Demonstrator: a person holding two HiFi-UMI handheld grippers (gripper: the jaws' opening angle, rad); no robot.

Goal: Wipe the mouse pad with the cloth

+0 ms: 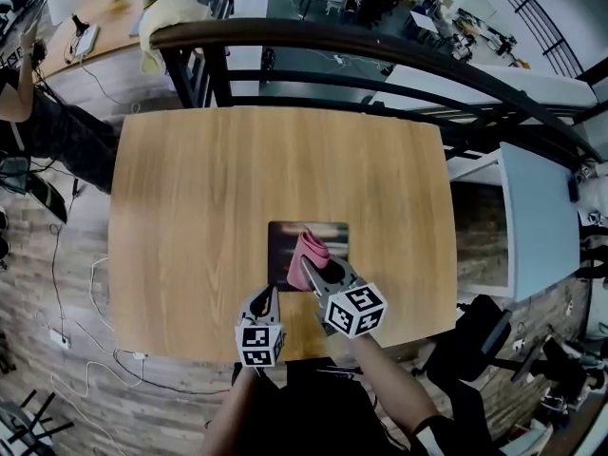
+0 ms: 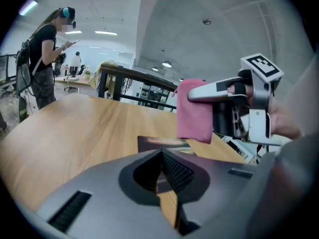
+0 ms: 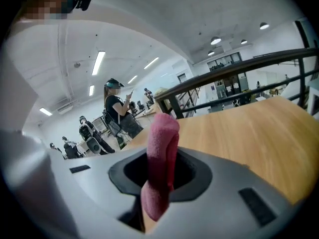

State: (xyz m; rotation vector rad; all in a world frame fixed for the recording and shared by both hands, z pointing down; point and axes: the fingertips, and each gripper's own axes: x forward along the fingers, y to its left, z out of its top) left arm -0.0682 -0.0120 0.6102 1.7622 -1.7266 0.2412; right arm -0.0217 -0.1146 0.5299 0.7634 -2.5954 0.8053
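Note:
A dark mouse pad [image 1: 285, 240] lies flat on the wooden table [image 1: 190, 207], near its front edge. My right gripper [image 1: 314, 267] is shut on a folded pink cloth [image 1: 306, 253], which hangs over the pad's near right part. In the right gripper view the cloth [image 3: 163, 133] stands pinched between the jaws of that gripper [image 3: 159, 158]. My left gripper [image 1: 270, 296] sits just left of it at the pad's front edge, jaws together with nothing in them. From the left gripper [image 2: 160, 156] I see the pad [image 2: 159, 142], the cloth [image 2: 194, 111] and the right gripper [image 2: 199, 94] above it.
A dark railing [image 1: 380, 46] runs behind the table's far edge. A white desk [image 1: 541, 217] stands to the right and a black chair [image 1: 484, 335] at the front right. Cables [image 1: 66, 283] lie on the floor at left. A person [image 2: 45, 59] stands far off.

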